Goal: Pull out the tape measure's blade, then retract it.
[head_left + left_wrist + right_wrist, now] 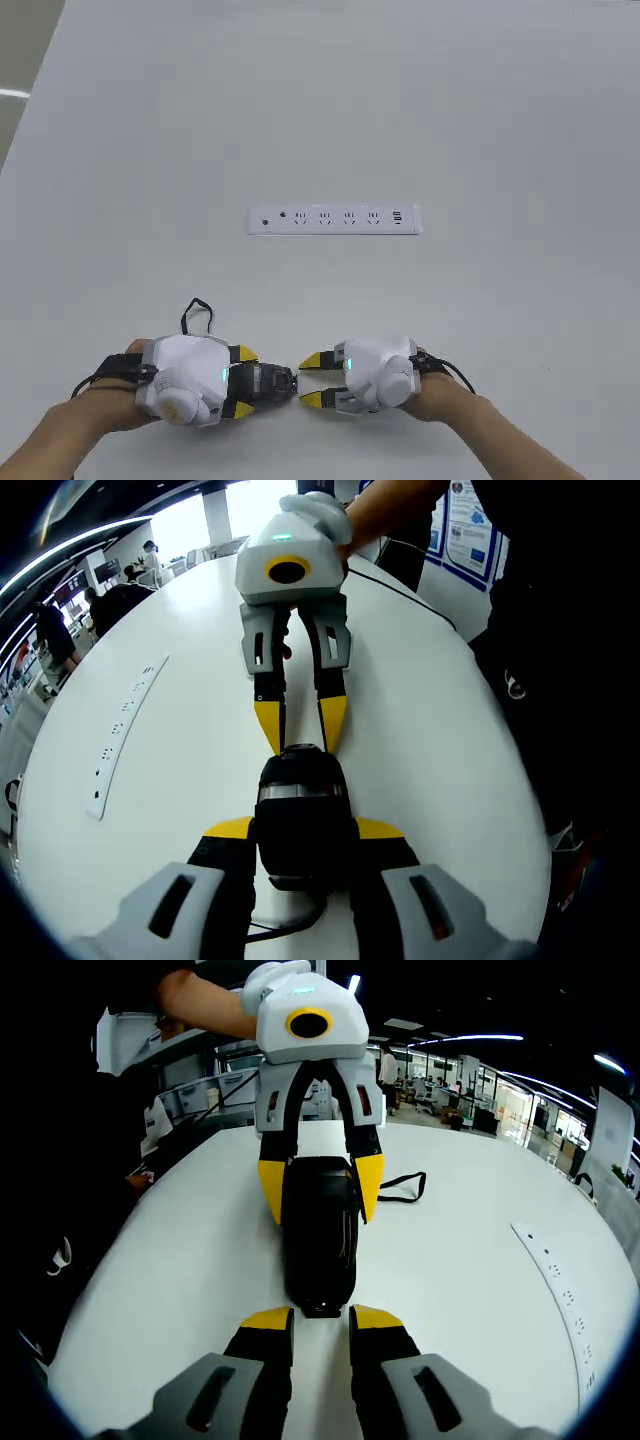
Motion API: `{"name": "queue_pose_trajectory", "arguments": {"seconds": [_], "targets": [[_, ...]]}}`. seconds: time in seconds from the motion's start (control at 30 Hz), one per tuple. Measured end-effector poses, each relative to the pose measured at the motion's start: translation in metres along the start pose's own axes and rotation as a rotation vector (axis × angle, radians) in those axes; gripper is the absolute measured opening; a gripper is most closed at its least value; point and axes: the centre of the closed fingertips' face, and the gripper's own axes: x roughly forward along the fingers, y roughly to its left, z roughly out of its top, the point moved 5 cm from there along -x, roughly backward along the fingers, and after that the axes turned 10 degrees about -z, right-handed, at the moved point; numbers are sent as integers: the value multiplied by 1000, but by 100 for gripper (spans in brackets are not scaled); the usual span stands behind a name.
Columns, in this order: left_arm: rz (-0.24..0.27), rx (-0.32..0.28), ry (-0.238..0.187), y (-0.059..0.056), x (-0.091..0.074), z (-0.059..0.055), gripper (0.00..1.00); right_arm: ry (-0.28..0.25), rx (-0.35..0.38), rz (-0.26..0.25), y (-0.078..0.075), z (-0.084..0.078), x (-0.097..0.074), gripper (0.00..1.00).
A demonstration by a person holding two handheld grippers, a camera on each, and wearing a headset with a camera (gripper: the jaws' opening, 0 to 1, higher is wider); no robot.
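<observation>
A black tape measure [272, 381] lies low over the white table [330, 120], with my left gripper [245, 381] shut on its body. Its black wrist strap [197, 312] loops behind that gripper. In the left gripper view my yellow-tipped jaws clamp the tape measure [300, 810] from both sides, and my right gripper [300, 725] faces it from ahead. My right gripper [312, 380] stands open, its yellow tips just off the case's front end. In the right gripper view the tape measure [320, 1225] points at my right gripper [320, 1318], the blade's mouth at the gap. No blade is drawn out.
A white power strip [335, 219] lies across the table beyond the grippers, also visible as a power strip [125, 730] on the left and a power strip [560, 1290] on the right. A person's forearms reach in from the bottom edge.
</observation>
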Motion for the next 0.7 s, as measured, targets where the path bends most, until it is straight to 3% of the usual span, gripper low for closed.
{"name": "queue_pose_trajectory", "arguments": {"seconds": [0.2,0.53,0.7], "targets": [[-4,-8,-10,1,0,1,32,10,-10,4,0,-1,5,15],[-15,-22,-27,2,1,4,32,39,19,2,1,-4,11,14],[-9,-18,-22,2,1,2,32,51,-7,-5,2,-5,12,13]]}}
